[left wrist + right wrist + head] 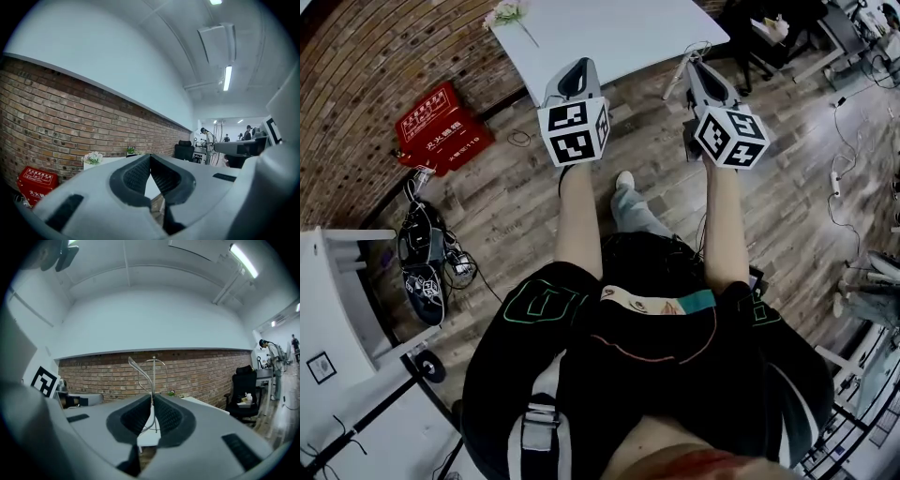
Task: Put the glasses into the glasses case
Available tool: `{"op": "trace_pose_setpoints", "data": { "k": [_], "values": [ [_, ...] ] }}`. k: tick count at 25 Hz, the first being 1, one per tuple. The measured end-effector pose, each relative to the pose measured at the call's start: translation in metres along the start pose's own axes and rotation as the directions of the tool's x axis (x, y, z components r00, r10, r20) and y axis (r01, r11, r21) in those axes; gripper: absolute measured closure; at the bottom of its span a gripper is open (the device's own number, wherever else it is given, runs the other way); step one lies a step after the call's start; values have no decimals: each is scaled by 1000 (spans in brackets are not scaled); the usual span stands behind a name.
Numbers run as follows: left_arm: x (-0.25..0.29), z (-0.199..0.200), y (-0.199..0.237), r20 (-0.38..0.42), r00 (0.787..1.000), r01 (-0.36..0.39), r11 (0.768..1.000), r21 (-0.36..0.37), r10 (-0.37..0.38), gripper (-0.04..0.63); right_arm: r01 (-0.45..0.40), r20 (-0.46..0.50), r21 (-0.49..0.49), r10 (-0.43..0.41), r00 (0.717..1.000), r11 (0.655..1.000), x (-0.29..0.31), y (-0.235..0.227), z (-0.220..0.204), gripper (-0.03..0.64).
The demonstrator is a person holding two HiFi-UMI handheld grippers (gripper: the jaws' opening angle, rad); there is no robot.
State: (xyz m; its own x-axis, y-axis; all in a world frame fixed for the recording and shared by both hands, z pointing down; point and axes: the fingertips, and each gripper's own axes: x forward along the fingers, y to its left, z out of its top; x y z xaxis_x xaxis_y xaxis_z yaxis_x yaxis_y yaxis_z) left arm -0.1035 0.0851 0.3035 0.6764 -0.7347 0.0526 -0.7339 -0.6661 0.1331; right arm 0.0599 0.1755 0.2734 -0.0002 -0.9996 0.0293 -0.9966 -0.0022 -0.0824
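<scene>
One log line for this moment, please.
left tongs: shut, empty | right tongs: shut on glasses | case: not visible | table: ahead

left gripper [579,66] and right gripper [696,66] at the table's [619,28] near edge; flowers [508,13] on its left corner; red box [441,127] left of it.

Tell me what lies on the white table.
Only flowers show, at one corner of the table. The left gripper and right gripper cover its near edge; no glasses case is visible.

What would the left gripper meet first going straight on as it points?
Likely the white table, just ahead of the left gripper; if it clears the tabletop, the brick wall behind.
</scene>
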Motion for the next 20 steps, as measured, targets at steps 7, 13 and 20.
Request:
{"op": "trace_pose_setpoints", "data": {
  "k": [7,13,20],
  "values": [
    [58,-30,17,-70,997,-22,999,-34,19,597,-1,-67,33,3,998,999,62,-36,-22,586],
    [110,-59,37,-143,989,-46,997,-62,37,597,6,-127,53,1,992,999,113,-63,-50,586],
    [174,-62,41,-165,986,-45,998,-54,36,597,27,-133,73,-17,991,997,167,-111,-49,586]
  ]
}}
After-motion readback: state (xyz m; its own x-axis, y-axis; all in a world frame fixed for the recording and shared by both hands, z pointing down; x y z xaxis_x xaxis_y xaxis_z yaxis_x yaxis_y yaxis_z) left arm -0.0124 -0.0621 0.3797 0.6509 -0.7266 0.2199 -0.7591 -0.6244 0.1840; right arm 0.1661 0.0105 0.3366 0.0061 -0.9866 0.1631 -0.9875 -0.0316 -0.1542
